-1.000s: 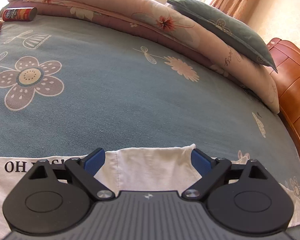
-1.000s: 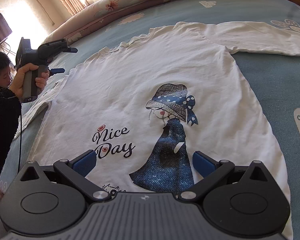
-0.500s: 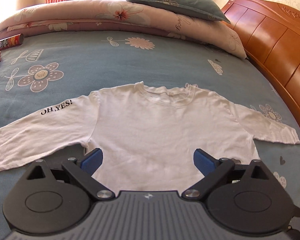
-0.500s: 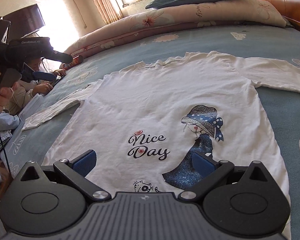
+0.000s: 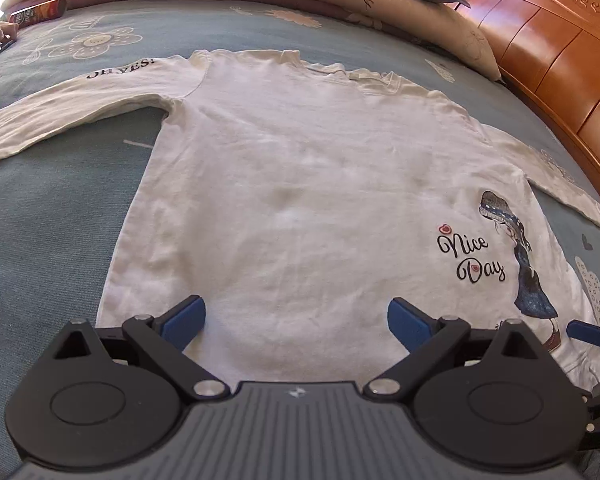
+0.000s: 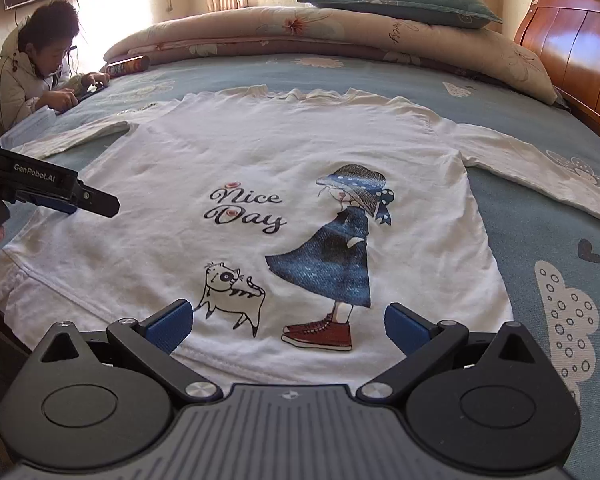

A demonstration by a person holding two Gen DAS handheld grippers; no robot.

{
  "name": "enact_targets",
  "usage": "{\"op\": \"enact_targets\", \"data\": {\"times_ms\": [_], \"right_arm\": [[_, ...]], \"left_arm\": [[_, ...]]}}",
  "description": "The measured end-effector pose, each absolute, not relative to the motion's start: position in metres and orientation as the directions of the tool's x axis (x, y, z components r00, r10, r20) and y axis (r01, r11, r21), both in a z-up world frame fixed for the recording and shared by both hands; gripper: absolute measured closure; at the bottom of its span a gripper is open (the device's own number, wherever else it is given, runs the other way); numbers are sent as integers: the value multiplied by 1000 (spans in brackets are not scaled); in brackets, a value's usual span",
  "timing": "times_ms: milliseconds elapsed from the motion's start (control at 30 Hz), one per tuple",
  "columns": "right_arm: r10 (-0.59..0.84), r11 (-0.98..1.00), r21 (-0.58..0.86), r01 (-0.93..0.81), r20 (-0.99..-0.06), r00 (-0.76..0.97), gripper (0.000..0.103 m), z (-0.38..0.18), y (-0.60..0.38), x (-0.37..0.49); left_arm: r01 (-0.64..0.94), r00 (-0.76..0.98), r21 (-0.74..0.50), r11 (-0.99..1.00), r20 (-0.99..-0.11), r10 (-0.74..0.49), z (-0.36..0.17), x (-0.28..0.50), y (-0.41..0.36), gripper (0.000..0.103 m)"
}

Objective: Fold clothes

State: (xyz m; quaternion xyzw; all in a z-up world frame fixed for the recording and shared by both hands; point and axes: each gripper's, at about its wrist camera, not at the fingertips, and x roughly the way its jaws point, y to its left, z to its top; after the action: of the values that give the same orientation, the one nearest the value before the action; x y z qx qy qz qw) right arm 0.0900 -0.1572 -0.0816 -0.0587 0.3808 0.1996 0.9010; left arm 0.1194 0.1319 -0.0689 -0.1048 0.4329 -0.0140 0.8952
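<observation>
A white long-sleeved shirt (image 5: 300, 200) (image 6: 260, 152) lies flat and face up on the blue flowered bed sheet (image 5: 52, 220), both sleeves spread out. Its print reads "Nice Day" (image 6: 246, 210) beside a girl in a blue dress; the left sleeve (image 5: 60, 108) reads "OH,YES!". My left gripper (image 5: 296, 316) hangs open over the hem at the shirt's left side, nothing between its fingers. My right gripper (image 6: 288, 320) is open above the hem near the printed cat and red shoe. The left gripper (image 6: 96, 204) also shows at the left edge of the right wrist view.
A folded floral quilt (image 6: 340, 36) with a green pillow (image 6: 400, 0) on it lies along the far side of the bed. A wooden headboard (image 6: 580, 40) stands at the right. A can (image 6: 128, 66) lies at the far left, where a person (image 6: 32, 76) leans on the bed.
The left gripper has swung from the far sleeve and neckline back to the shirt's hem, beside the right gripper. The right view has rolled level; the shirt lies as before.
</observation>
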Motion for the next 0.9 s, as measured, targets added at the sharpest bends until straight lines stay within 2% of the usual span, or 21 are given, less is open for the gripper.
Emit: {"op": "enact_targets", "data": {"times_ms": [233, 333, 500, 600, 700, 800, 900], "right_arm": [[318, 903, 6, -429, -681, 660, 0, -91, -163, 76], [313, 909, 6, -416, -668, 675, 0, -93, -163, 73], [308, 918, 1, -396, -630, 713, 0, -96, -162, 67], [309, 920, 5, -391, -623, 719, 0, -95, -162, 66], [293, 931, 25, -363, -644, 707, 0, -89, -163, 68], [288, 938, 38, -344, -637, 715, 0, -74, -162, 74], [289, 933, -5, -361, -590, 754, 0, -49, -148, 106]], "left_arm": [[-6, 654, 13, 1000, -756, 14, -78, 102, 101, 0], [-46, 643, -2, 999, -765, 28, -72, 108, 101, 1], [62, 752, 42, 997, -659, -19, -48, 125, 86, 1], [133, 736, -39, 990, -666, -125, -60, 146, 89, 1], [159, 732, -95, 983, -657, -182, -86, 149, 96, 1], [209, 736, -3, 978, -659, -159, -84, 146, 88, 1], [167, 753, -12, 986, -643, -136, -73, 145, 99, 1]]}}
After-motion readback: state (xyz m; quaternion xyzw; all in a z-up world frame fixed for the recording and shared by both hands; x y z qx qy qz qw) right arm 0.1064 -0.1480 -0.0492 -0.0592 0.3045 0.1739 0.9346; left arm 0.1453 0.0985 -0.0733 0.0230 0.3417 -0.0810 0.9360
